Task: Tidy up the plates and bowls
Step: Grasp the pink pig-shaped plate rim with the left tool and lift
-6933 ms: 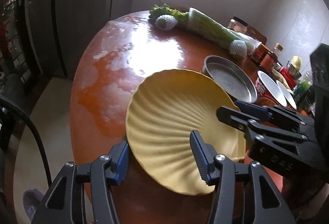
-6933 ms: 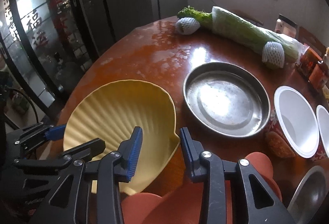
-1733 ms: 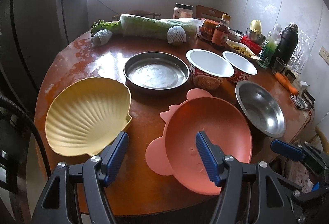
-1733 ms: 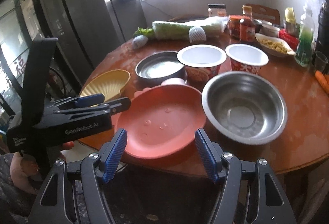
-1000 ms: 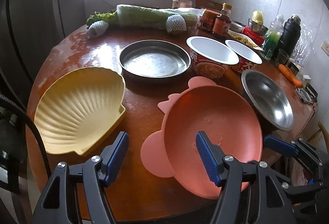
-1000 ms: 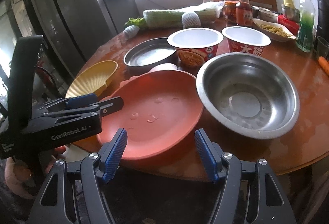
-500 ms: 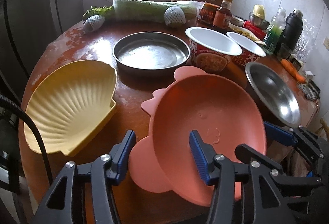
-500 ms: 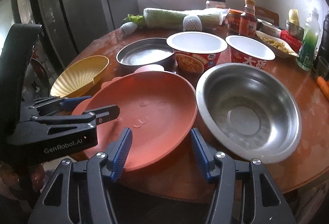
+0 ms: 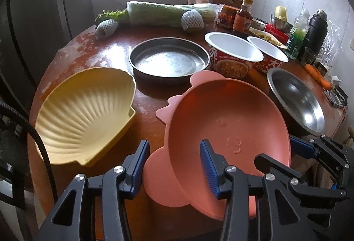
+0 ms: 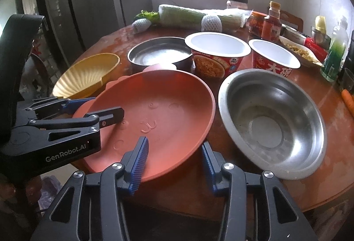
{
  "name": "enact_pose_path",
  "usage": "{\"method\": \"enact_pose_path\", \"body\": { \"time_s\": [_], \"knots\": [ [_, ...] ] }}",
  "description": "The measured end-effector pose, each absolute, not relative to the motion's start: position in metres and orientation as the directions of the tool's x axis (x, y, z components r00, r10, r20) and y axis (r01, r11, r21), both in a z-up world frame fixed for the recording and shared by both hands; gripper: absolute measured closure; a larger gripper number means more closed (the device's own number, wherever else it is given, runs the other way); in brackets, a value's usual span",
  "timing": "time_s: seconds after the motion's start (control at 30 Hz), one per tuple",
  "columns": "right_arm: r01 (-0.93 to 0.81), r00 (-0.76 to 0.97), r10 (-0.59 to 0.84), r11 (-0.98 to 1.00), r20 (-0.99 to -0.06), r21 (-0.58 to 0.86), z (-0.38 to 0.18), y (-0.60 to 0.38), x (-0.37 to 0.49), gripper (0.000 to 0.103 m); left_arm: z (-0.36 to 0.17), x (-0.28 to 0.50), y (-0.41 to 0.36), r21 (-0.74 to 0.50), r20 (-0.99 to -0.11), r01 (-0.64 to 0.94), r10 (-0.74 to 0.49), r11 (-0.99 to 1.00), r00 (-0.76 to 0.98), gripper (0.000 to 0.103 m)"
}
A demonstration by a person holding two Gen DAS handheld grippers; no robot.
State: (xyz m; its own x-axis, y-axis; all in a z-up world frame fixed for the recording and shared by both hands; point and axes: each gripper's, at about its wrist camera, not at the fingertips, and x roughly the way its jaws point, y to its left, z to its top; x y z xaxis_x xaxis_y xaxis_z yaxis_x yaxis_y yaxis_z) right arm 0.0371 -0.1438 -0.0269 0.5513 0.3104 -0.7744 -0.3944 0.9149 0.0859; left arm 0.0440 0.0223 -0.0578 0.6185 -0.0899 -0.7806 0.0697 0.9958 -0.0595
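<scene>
Salmon-pink bowl [image 9: 227,121] sits at the surface's [image 9: 106,50] near edge as our left tongs [image 9: 174,165] and right tongs [image 10: 174,161] close astride its rim, not yet gripping; uneven pinching could tip it off.

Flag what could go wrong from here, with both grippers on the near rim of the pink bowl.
1. Both grippers, left and right, are closing on the pink bowl with the rim between their jaws but the pads not clearly seated; a lift now could let it slip.
2. The steel bowl sits right beside it; swinging the pink bowl that way could knock it.
3. The noodle cups stand just behind.
</scene>
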Motion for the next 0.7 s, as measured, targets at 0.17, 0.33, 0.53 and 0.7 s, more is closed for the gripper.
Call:
{"method": "enact_pose_path", "body": {
  "time_s": [0.17,0.33,0.53,0.7],
  "knots": [
    [-0.405,0.559,0.335,0.909,-0.759,0.104,-0.016,-0.142,0.032,0.055,-0.043,0.033,0.028,-0.059,-0.760,0.063,-0.086,0.996,0.644,0.055],
    [-0.425,0.574,0.352,0.900,-0.739,0.099,-0.004,-0.135,0.028,0.055,-0.030,0.026,0.035,-0.053,-0.741,0.051,-0.073,0.997,0.668,0.055],
    [-0.438,0.591,0.360,0.895,-0.722,0.087,0.007,-0.127,0.024,0.055,-0.020,0.020,0.041,-0.051,-0.726,0.034,-0.061,0.998,0.685,0.055],
    [-0.451,0.605,0.375,0.888,-0.702,0.087,0.018,-0.121,0.023,0.055,-0.007,0.015,0.051,-0.061,-0.703,0.020,-0.057,0.998,0.709,0.055]
  ]
}}
